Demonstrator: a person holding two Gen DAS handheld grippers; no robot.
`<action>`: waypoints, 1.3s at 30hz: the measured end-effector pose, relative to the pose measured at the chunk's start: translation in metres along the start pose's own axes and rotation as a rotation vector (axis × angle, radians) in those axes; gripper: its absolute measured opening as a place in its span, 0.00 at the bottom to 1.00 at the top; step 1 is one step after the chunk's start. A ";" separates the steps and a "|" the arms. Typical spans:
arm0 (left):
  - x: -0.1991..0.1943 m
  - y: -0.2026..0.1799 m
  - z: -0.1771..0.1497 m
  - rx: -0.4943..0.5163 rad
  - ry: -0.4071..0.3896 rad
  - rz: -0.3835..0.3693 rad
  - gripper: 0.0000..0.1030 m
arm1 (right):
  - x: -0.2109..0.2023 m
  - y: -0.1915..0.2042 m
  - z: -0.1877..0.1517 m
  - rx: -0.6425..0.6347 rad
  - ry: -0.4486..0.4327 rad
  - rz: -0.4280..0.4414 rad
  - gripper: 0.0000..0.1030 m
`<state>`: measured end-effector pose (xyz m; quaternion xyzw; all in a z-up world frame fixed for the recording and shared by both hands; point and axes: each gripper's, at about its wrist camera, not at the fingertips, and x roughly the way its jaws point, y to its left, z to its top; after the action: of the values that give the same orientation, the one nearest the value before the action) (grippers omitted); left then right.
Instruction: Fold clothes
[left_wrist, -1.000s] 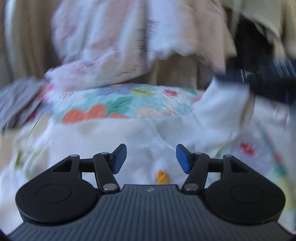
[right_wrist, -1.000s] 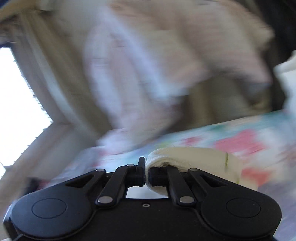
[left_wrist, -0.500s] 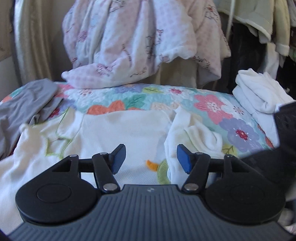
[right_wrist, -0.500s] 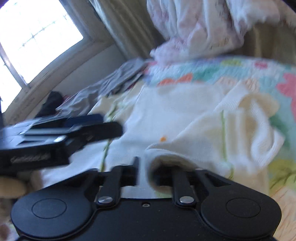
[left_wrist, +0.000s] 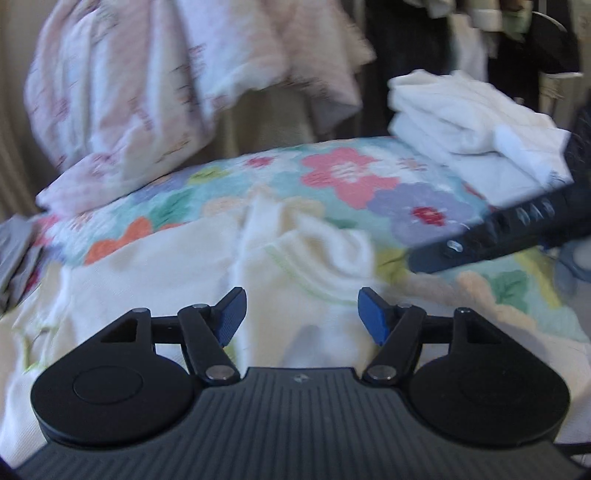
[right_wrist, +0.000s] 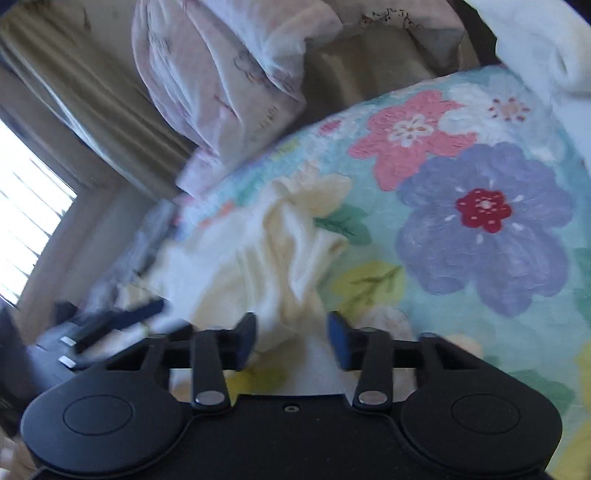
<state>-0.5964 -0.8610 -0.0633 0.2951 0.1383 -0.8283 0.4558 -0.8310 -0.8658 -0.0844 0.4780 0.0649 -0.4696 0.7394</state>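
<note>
A cream knit garment (left_wrist: 155, 280) with pale green trim lies spread on the floral bedspread (left_wrist: 354, 177), its sleeve folded in over the body (left_wrist: 317, 258). My left gripper (left_wrist: 301, 314) is open and empty just above it. My right gripper (right_wrist: 291, 336) is open, with the bunched cream sleeve (right_wrist: 280, 254) lying loose in front of its fingers. The right gripper's body (left_wrist: 498, 232) shows at the right of the left wrist view. The left gripper (right_wrist: 110, 321) shows blurred at the lower left of the right wrist view.
A stack of folded white clothes (left_wrist: 476, 125) sits at the back right of the bed. A pink patterned quilt (left_wrist: 147, 92) is heaped at the back. Grey cloth (left_wrist: 14, 243) lies at the left edge. A window (right_wrist: 26, 225) and curtain are left.
My right gripper has opened and let go of the cream sleeve, which now lies folded over the garment. My left gripper stayed open and shifted right.
</note>
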 end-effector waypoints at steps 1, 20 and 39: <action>0.002 -0.005 0.001 0.015 -0.011 -0.018 0.73 | 0.000 0.001 0.001 0.013 -0.012 0.018 0.42; 0.029 0.007 -0.006 -0.067 0.089 -0.031 0.11 | 0.013 -0.007 -0.002 0.008 0.036 -0.057 0.42; 0.032 0.011 -0.011 -0.031 0.006 0.138 0.06 | 0.027 0.004 -0.005 0.094 0.032 0.081 0.45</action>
<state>-0.5966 -0.8831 -0.0911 0.2994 0.1318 -0.7917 0.5159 -0.8111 -0.8787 -0.0988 0.5217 0.0352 -0.4343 0.7334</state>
